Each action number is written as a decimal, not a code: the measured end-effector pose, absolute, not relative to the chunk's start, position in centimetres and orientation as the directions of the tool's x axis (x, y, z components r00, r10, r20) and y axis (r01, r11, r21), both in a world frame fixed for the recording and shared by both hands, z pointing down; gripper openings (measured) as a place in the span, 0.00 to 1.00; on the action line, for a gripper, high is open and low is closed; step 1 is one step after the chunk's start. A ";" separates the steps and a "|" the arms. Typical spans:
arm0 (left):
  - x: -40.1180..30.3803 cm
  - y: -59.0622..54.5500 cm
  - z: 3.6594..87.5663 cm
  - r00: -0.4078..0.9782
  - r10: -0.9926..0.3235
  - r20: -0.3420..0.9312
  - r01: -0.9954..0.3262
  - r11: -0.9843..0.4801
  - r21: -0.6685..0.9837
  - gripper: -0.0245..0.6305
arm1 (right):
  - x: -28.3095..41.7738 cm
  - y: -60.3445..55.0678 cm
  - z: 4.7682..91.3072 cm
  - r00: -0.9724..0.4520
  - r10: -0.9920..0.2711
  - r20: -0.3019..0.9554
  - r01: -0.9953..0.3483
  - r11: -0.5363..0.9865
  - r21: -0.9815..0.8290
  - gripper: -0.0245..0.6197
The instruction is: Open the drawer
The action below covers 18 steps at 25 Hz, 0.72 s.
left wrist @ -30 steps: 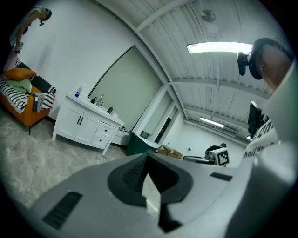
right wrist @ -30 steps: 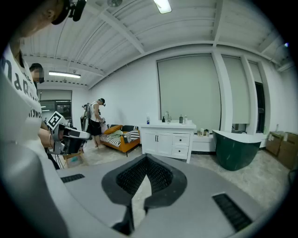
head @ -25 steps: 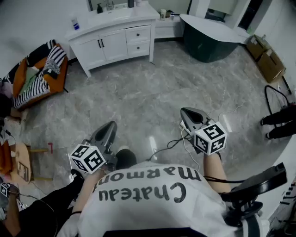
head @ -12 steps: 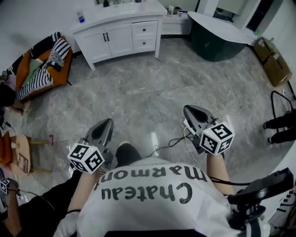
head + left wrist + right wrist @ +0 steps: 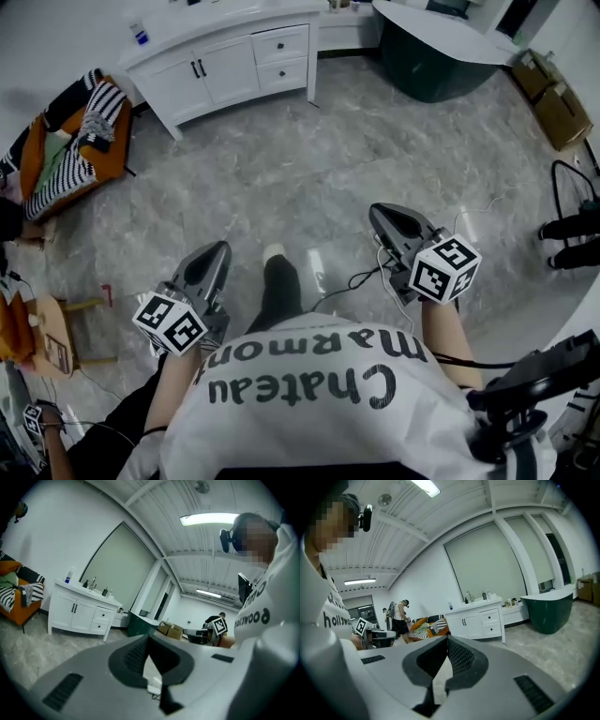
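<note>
The white vanity cabinet (image 5: 225,58) stands against the far wall, with two small drawers (image 5: 282,58) stacked on its right side. It also shows in the left gripper view as the cabinet (image 5: 78,613) and in the right gripper view as the cabinet (image 5: 476,620) with its drawers (image 5: 490,622). My left gripper (image 5: 217,249) and right gripper (image 5: 379,215) are held low in front of my body, far from the cabinet and pointing toward it. The left gripper (image 5: 149,637) and the right gripper (image 5: 447,640) are both shut with nothing between the jaws.
A dark green bathtub (image 5: 433,58) sits to the right of the cabinet. At the left is an orange chair with striped cloth (image 5: 67,150). Cardboard boxes (image 5: 548,92) lie at the far right. White cables (image 5: 367,277) trail on the marble floor by my feet. A wooden stool (image 5: 49,330) stands at my left.
I have stepped forward, with one leg now out in front. Both grippers have shifted with my body and stay shut. The cabinet sits higher in the head view.
</note>
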<state>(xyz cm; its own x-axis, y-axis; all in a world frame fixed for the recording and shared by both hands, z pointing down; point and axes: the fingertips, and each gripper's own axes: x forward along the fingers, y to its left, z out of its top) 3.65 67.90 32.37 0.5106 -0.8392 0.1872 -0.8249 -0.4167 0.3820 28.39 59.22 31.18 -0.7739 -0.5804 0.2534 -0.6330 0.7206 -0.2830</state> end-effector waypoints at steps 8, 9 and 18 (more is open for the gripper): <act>2.2 54.0 31.6 0.584 -0.784 0.213 -0.787 -0.482 0.385 0.04 | 26.3 49.4 31.1 -0.699 -0.640 0.320 -0.715 0.645 -0.270 0.05; 1.9 52.5 31.4 0.591 -0.777 0.218 -0.784 -0.489 0.383 0.04 | 25.9 48.1 31.0 -0.692 -0.645 0.323 -0.721 0.637 -0.273 0.05; -2.3 41.5 30.7 0.636 -0.738 0.226 -0.751 -0.523 0.404 0.04 | 20.7 37.3 30.6 -0.681 -0.656 0.325 -0.732 0.615 -0.292 0.05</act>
